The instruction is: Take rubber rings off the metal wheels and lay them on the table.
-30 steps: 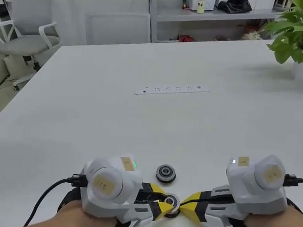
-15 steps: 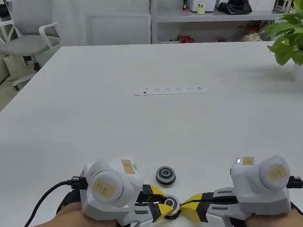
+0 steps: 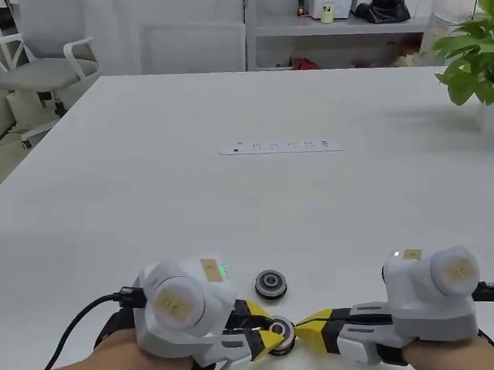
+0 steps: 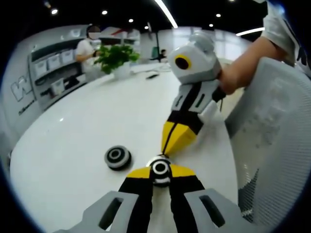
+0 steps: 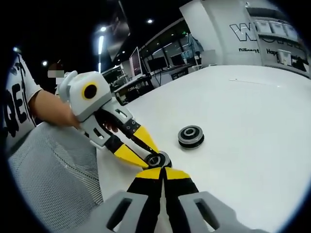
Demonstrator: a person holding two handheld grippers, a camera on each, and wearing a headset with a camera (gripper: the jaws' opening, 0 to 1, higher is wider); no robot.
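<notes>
White table [image 3: 230, 209] is stretching across an office, carrying a strip [image 3: 281, 146] of sockets near its middle, while a plant [image 3: 477, 47] is standing at the far right corner and a chair [image 3: 40, 64] is sitting off the left side. At the near edge a person is bringing two claws tip to tip around a small metal wheel [image 3: 280, 331]. The left claw [image 3: 266, 325] is gripping the wheel from both sides, its yellow jaws narrowed onto it; whether the wheel is resting on the table or hanging just above it cannot be told. The right claw [image 3: 300, 331] is meeting it from the opposite side, its jaws squeezed almost together and their tips touching the wheel's rim; whether any rubber is pinched between them cannot be told. A second wheel [image 3: 269, 283], dark around its rim, is lying flat on the table just beyond the claws, touching neither.
</notes>
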